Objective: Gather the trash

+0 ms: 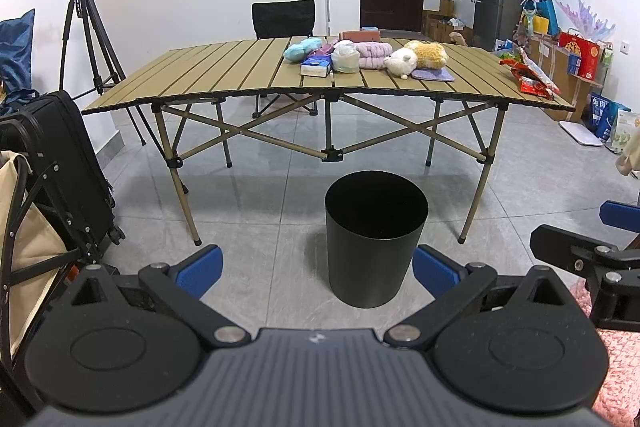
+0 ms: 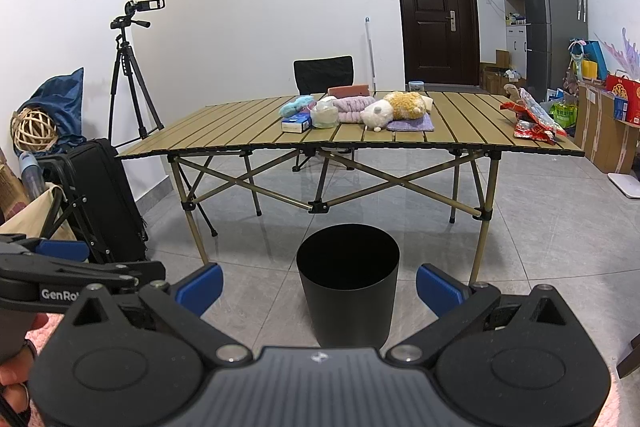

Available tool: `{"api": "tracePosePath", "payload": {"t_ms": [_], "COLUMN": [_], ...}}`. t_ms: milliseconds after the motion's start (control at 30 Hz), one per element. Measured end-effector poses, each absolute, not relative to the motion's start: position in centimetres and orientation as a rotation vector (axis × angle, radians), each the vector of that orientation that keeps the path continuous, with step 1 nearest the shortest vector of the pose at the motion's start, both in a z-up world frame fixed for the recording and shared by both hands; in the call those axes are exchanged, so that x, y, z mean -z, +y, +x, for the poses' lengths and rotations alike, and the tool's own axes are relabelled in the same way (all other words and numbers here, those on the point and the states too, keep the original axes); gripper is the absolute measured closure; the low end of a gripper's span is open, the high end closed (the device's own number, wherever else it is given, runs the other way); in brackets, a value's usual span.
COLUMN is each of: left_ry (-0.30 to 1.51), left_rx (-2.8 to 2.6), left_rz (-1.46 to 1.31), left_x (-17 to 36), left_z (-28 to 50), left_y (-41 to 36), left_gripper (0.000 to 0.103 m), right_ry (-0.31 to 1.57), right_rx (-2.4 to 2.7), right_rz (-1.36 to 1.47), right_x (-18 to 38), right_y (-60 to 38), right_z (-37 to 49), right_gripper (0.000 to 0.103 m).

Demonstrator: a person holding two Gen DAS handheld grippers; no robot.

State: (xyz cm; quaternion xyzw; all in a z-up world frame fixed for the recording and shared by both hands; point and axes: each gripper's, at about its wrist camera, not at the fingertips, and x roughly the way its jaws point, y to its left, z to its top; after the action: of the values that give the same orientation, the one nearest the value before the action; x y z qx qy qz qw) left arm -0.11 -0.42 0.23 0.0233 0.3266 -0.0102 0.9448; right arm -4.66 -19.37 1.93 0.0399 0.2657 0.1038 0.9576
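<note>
Left gripper (image 1: 316,269): fingers spread wide, holding nothing. Bin (image 1: 376,237) stands on the floor dead ahead between the fingers, seemingly empty, though its dark inside hides the bottom. Right gripper (image 2: 319,285): fingers likewise apart, bare. Far beyond the right finger, red wrappers (image 2: 534,123) lie at the tabletop (image 2: 224,127) edge. Likely light, crinkly, slick; pinch a flat loose edge.

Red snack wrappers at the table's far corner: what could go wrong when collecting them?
The red snack wrappers lie at the table edge, so a nudge may drop them on the floor. The black bin stands far off, so carried wrappers could slip. Soft toys nearby might get grabbed by mistake.
</note>
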Motion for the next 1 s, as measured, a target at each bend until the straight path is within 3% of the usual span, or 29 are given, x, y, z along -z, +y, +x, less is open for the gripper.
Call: {"api": "tracePosePath", "payload": {"t_ms": [1000], "left_ry": [0.659], "left_rx": [0.023], "left_rz": [0.044], "left_x": [-0.51], "left_z": [0.04], "left_y": [-0.46], "left_gripper": [0.000], "right_ry": [0.537], "right_rx": [-0.214], "right_rz": [0.075], "right_x": [-2.22], "right_y": [-19.00], "right_z": [-4.82], "right_gripper": [0.000]}}
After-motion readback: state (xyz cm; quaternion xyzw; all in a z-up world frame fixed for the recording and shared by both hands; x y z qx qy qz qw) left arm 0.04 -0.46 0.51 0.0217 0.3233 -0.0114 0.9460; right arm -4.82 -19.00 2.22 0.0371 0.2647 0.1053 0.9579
